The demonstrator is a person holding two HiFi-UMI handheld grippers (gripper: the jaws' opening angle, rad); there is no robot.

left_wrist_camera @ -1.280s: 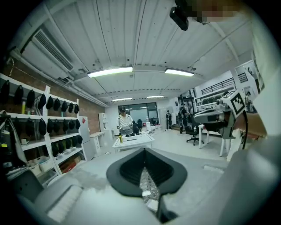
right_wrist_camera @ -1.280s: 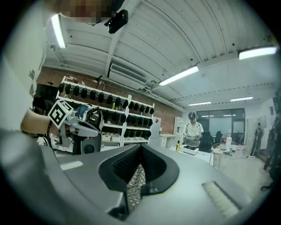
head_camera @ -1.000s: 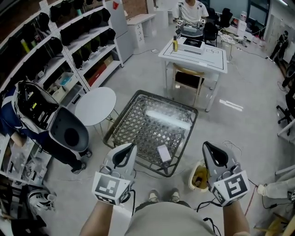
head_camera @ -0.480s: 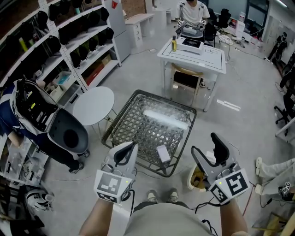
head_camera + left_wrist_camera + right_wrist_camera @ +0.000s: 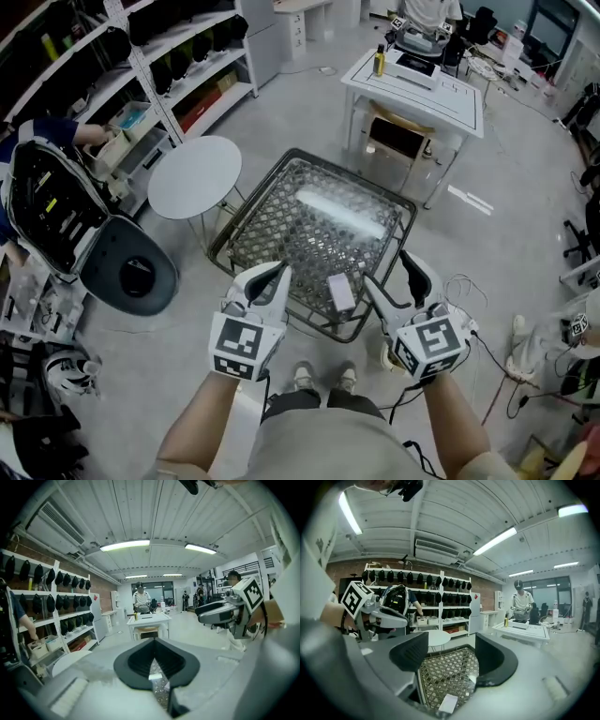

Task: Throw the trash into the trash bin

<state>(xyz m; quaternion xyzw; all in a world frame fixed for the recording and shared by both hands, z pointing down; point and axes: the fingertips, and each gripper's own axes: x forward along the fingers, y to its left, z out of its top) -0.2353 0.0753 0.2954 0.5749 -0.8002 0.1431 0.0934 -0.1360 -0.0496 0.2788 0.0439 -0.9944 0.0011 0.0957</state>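
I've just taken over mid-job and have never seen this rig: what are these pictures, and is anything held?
No robot here: a person holds a two-jaw gripper in each hand. The head view looks down from a camera on the person's head; each gripper view looks along that gripper's jaws. The left gripper is shut and empty. The right gripper has just been opening its jaws, with nothing between them. A small white piece of trash lies on the mesh table.

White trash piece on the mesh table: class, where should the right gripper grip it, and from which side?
Likely across its narrow width, from the mesh table's near edge. The white trash piece lies flat by that edge, lengthwise away from the person, ahead of the open right gripper.
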